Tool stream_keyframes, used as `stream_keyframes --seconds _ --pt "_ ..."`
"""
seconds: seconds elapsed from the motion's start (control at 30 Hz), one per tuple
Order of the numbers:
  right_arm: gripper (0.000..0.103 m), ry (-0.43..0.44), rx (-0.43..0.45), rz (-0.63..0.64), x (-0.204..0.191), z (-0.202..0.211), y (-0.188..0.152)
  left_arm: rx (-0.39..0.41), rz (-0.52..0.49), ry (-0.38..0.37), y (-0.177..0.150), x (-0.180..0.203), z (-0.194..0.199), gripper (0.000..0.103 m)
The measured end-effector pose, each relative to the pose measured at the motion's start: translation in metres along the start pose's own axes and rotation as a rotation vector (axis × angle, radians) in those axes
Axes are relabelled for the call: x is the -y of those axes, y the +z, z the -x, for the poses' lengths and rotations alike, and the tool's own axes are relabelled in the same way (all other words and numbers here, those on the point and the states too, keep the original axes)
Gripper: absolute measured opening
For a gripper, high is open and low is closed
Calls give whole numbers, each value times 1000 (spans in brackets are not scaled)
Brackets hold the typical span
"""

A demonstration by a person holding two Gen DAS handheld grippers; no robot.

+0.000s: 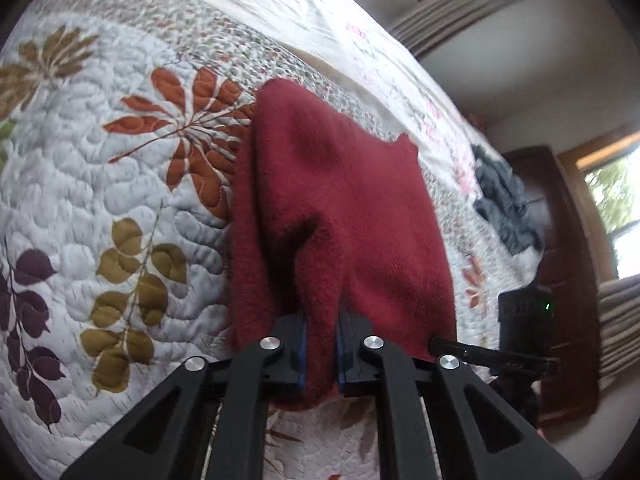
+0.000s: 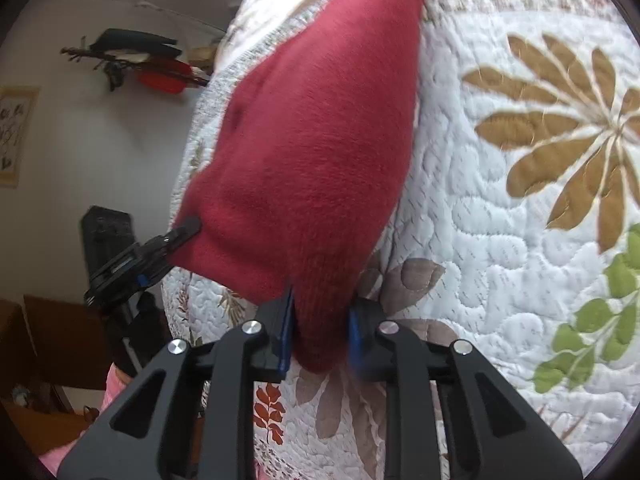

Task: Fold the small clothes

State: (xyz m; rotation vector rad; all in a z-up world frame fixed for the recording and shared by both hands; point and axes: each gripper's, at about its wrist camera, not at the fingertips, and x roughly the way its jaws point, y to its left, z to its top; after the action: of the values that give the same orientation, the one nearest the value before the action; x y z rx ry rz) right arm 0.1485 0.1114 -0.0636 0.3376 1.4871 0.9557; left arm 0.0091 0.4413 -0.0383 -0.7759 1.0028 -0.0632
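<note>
A dark red fleece garment (image 1: 340,208) hangs lifted over the leaf-patterned quilt (image 1: 100,200), stretched between both grippers. My left gripper (image 1: 321,354) is shut on one near corner of it, red cloth bunched between the blue pads. In the right wrist view the same red garment (image 2: 312,132) slopes away from the camera, and my right gripper (image 2: 320,332) is shut on its other near corner. The left gripper's fingers (image 2: 182,232) show at the left, pinching the cloth's edge. The right gripper's finger (image 1: 456,347) pokes in beside the cloth's lower right edge.
A dark grey garment (image 1: 504,204) lies crumpled on the far right of the quilted bed (image 2: 500,220). Beyond the bed stand a dark wooden door (image 1: 560,280), windows with curtains and a white wall with a shelf of objects (image 2: 136,60). A pink sleeve (image 2: 116,392) shows low left.
</note>
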Motion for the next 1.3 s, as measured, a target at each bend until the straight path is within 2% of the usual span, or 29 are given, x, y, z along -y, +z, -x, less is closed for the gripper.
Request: stream_keyframes --seconds 0.1,0.2,0.37,0.47,0.53,0.57,0.67,0.83,0.93,0.97,1.0,1.07,1.17,1.23,1.3 --pt "19 3 -9 1 4 1 -4 -13 67 -42 -3 -24 1 10" --pt "19 -42 -37 3 11 -11 -8 -31 88 -45 -8 -38 -10 10" --pt "20 -44 -44 -10 16 -16 -10 -36 39 0 -11 -33 -19 14" --pt "26 -64 -51 24 11 -12 -8 -45 4 9 -8 -22 -10 15" --pt "30 -71 -43 43 7 -6 -6 -24 -16 -1 -4 -13 4 25" --pt "30 -69 -40 48 6 -4 -6 -7 -23 -6 -1 -12 9 30" --pt "30 -87 -33 73 5 0 -6 44 -38 6 20 -9 18 30" --pt "31 -90 -33 62 8 -5 -7 49 -2 65 68 -14 -11 30" --pt "31 -88 -32 63 7 -10 -7 36 42 105 87 -23 -37 29" --pt "31 -89 -33 66 7 -10 -7 41 52 105 91 -24 -42 17" --pt "32 -92 -33 69 8 -10 -7 53 46 92 97 -21 -46 11" --pt "32 -98 -34 77 7 -12 -8 59 11 98 102 -10 -50 10" --pt "32 -99 -30 85 5 -15 -8 121 -102 106 106 15 -44 9" --pt "33 -95 -31 82 5 -17 -9 126 -91 150 110 9 -45 9" --pt "34 -93 -34 77 4 -19 -9 78 -52 187 114 -8 -56 9"
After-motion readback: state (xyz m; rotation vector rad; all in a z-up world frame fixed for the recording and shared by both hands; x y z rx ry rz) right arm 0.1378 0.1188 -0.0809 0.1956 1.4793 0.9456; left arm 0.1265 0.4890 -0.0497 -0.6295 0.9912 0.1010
